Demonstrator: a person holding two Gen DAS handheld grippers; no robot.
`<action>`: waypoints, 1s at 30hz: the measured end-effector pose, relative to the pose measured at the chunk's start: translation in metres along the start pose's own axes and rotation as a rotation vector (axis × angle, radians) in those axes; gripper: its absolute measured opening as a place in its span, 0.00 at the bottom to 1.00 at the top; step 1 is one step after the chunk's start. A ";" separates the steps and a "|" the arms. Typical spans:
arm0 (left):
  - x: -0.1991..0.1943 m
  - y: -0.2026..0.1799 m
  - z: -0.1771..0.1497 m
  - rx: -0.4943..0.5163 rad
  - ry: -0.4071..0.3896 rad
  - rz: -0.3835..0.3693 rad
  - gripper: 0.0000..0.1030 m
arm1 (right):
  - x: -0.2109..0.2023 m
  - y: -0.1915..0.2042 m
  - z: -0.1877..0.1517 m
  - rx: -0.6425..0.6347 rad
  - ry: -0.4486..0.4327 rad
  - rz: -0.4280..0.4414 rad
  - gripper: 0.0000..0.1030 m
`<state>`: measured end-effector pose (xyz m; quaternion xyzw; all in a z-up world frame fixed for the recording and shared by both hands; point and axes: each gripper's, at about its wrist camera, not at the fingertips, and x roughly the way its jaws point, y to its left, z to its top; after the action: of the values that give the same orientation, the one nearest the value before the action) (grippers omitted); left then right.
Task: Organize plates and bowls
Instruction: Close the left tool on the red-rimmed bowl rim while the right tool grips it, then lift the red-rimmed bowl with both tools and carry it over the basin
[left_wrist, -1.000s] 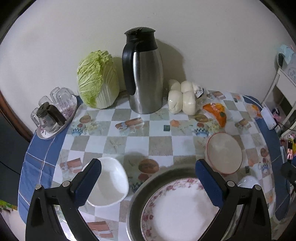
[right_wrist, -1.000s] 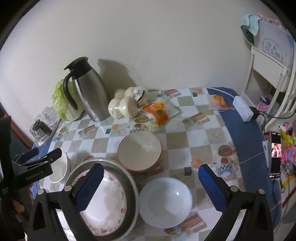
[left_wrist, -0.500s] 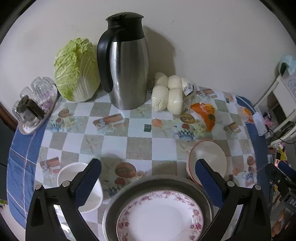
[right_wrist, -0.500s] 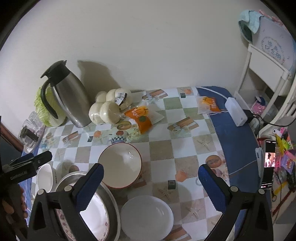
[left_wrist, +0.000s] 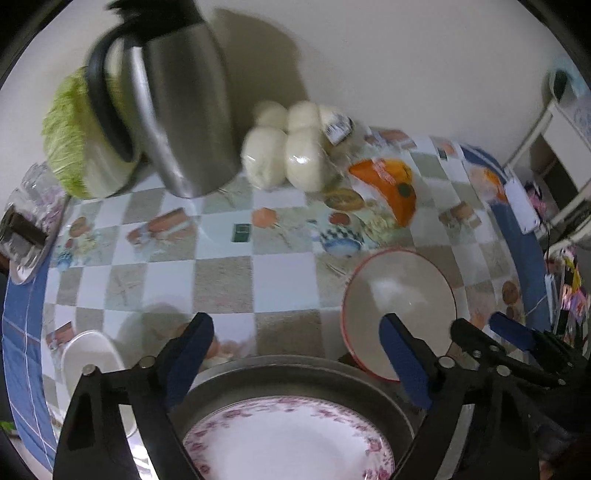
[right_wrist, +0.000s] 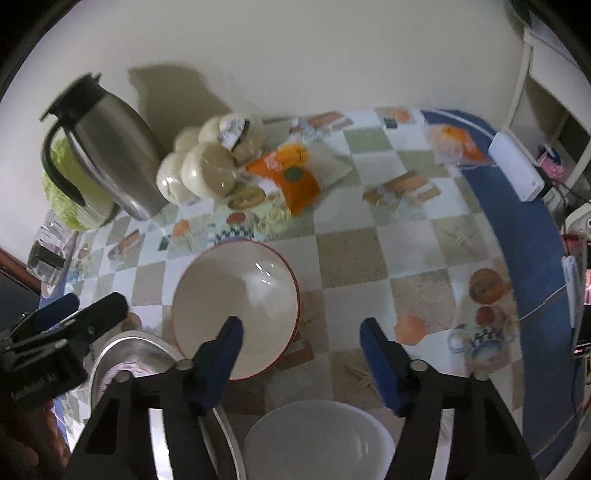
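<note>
Step, as judged: both grippers lowering toward dishes, nothing gripped yet.

Left side: small white bowl (left_wrist: 90, 356) near worktop (left_wrist: 221, 280) edge. Left gripper (left_wrist: 295, 354) closing, jaws astride metal basin (left_wrist: 295, 373) rim, no contact visible; flowered plate (left_wrist: 291, 439) inside basin.

Middle: red-rimmed bowl (right_wrist: 236, 306) just beside basin. Right gripper (right_wrist: 301, 354) closing, its left finger over this bowl's rim, pads apparently not pressing.

Right: white bowl (right_wrist: 317, 439) below gripper. Open checkered room right; kettle (right_wrist: 107, 155), buns (right_wrist: 210, 166) crowd back.

Next likely needs: seat rim between pads, then lift.
</note>
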<state>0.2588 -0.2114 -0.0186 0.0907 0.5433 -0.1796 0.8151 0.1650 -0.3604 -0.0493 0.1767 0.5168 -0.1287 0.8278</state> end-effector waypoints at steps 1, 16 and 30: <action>0.005 -0.004 0.001 0.005 0.007 -0.007 0.87 | 0.006 0.000 -0.001 -0.001 0.009 -0.006 0.60; 0.068 -0.031 0.001 0.045 0.136 -0.033 0.38 | 0.055 0.003 0.000 -0.026 0.066 0.002 0.26; 0.085 -0.030 -0.005 0.069 0.163 -0.066 0.11 | 0.071 0.005 -0.003 -0.029 0.095 0.050 0.17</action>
<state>0.2723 -0.2537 -0.0974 0.1149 0.6041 -0.2168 0.7582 0.1957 -0.3565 -0.1133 0.1832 0.5528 -0.0920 0.8077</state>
